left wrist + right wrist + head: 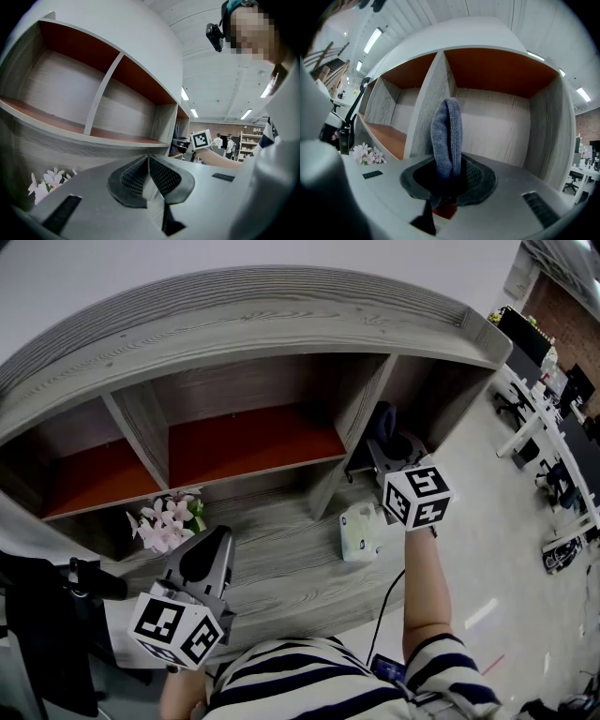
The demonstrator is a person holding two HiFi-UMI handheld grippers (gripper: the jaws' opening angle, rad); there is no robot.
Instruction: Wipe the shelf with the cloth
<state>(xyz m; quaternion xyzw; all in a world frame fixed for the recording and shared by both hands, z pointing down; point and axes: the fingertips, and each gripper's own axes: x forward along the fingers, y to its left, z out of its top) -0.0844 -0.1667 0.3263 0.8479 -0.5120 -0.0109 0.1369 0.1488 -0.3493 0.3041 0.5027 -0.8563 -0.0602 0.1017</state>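
Observation:
The grey wood shelf (246,381) has several open compartments with orange-red boards (253,442). My right gripper (386,448) is shut on a folded blue-grey cloth (382,420) at the mouth of the right-hand compartment. In the right gripper view the cloth (446,136) stands upright out of the right gripper (447,177), facing that compartment's pale back wall (497,126). My left gripper (216,535) hangs low over the grey ledge (281,559); its jaws (148,164) are shut with nothing between them.
Pink artificial flowers (167,519) stand on the ledge left of centre. A white-green pack (359,531) lies on the ledge below my right gripper. A black stand (56,615) is at the left. Office desks and chairs (553,427) fill the right.

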